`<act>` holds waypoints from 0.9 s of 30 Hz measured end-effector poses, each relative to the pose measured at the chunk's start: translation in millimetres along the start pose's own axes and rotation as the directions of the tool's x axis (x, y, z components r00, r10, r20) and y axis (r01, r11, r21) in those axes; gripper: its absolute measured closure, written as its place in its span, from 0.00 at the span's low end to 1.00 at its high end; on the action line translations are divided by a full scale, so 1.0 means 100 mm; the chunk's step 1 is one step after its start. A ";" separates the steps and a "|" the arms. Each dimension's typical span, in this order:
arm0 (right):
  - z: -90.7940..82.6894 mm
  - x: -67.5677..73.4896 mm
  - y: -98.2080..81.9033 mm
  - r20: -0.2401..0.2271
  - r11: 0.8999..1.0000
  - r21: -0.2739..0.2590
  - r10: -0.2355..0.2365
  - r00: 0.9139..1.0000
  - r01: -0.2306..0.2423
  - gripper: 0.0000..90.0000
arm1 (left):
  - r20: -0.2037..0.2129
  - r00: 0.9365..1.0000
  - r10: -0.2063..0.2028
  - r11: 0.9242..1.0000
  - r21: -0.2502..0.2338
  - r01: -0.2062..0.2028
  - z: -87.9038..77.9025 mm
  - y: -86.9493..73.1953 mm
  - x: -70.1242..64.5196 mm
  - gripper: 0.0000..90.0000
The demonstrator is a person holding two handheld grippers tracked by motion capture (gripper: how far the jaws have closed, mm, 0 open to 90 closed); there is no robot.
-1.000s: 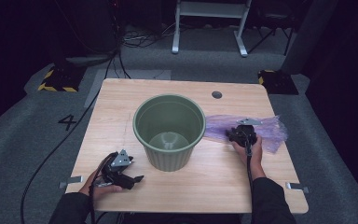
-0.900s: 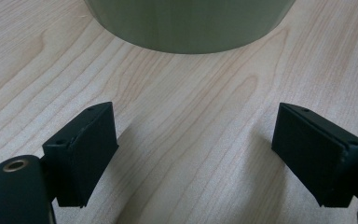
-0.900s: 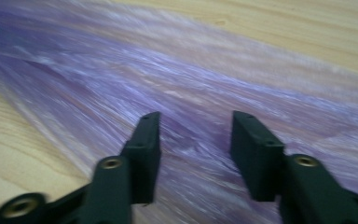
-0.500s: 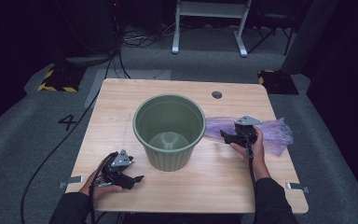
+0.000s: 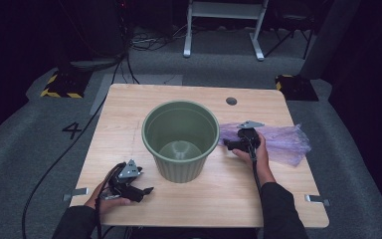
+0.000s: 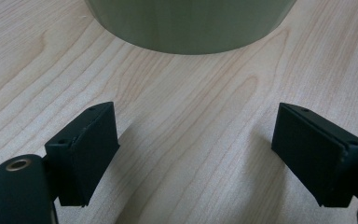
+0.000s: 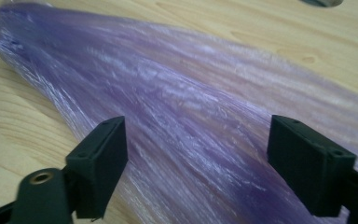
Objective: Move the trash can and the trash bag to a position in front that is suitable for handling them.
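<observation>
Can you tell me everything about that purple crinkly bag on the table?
The purple bag is thin, see-through plastic, shiny and streaked with fine wrinkles. It lies flat and limp on the wooden table, just to the right of the green bucket. Its narrow, gathered end points toward the bucket and it fans out wider toward the table's right edge. The right gripper is low over it, jaws wide open on either side, not pinching it.

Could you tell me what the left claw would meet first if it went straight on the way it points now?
Most likely the green bucket: the open left claw points across bare table at its base.
</observation>
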State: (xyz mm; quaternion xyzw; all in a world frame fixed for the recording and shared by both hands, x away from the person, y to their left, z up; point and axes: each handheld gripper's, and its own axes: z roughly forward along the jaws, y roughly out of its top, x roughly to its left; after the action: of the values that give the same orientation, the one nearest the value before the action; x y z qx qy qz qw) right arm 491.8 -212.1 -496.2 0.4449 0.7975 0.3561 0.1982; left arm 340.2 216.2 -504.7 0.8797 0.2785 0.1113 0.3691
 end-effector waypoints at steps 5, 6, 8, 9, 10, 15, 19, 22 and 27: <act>0.01 -0.06 -0.05 -0.002 1.000 0.001 0.027 1.000 -0.027 0.36 | -0.002 1.000 0.001 1.000 0.001 -0.001 0.00 0.00 0.00 0.16; -0.01 -0.08 -0.08 0.001 0.999 -0.007 0.037 0.999 -0.037 0.39 | -0.002 1.000 0.002 1.000 0.000 -0.002 0.00 0.00 0.00 0.16; -0.04 -0.09 -0.09 0.009 1.000 -0.008 0.027 1.000 -0.027 0.47 | -0.002 1.000 0.002 1.000 0.001 -0.002 0.00 0.00 0.00 0.16; -0.05 -0.10 -0.10 0.019 1.000 -0.006 0.014 1.000 -0.014 0.51 | -0.002 1.000 0.002 1.000 0.001 -0.002 0.00 0.00 0.00 0.16; -0.07 -0.10 -0.11 0.016 1.000 -0.004 0.012 1.000 -0.012 0.55 | -0.002 1.000 0.001 1.000 0.001 -0.001 0.00 0.00 0.00 0.16; -0.19 -0.15 -0.22 0.005 0.999 -0.023 -0.021 1.000 0.022 0.77 | -0.004 1.000 0.000 1.000 0.001 0.000 0.00 0.00 -0.01 0.16; -0.26 -0.18 -0.29 -0.008 0.999 -0.025 -0.026 1.000 0.026 0.89 | -0.005 1.000 -0.001 1.000 0.001 0.001 0.00 0.00 -0.01 0.16; -0.28 -0.19 -0.31 -0.009 0.999 -0.027 -0.035 0.999 0.035 0.93 | -0.005 1.000 -0.001 1.000 0.001 0.001 0.00 0.00 -0.01 0.16; -0.31 -0.19 -0.32 0.004 0.999 -0.023 -0.036 0.999 0.036 0.96 | -0.006 1.000 -0.001 1.000 0.001 0.001 0.00 0.00 -0.01 0.16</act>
State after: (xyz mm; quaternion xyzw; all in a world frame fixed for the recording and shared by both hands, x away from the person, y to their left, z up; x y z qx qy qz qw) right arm 464.1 -252.1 -499.7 0.4288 0.8009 0.3607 0.2113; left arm 339.4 216.2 -504.6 0.8794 0.2801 0.1133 0.3678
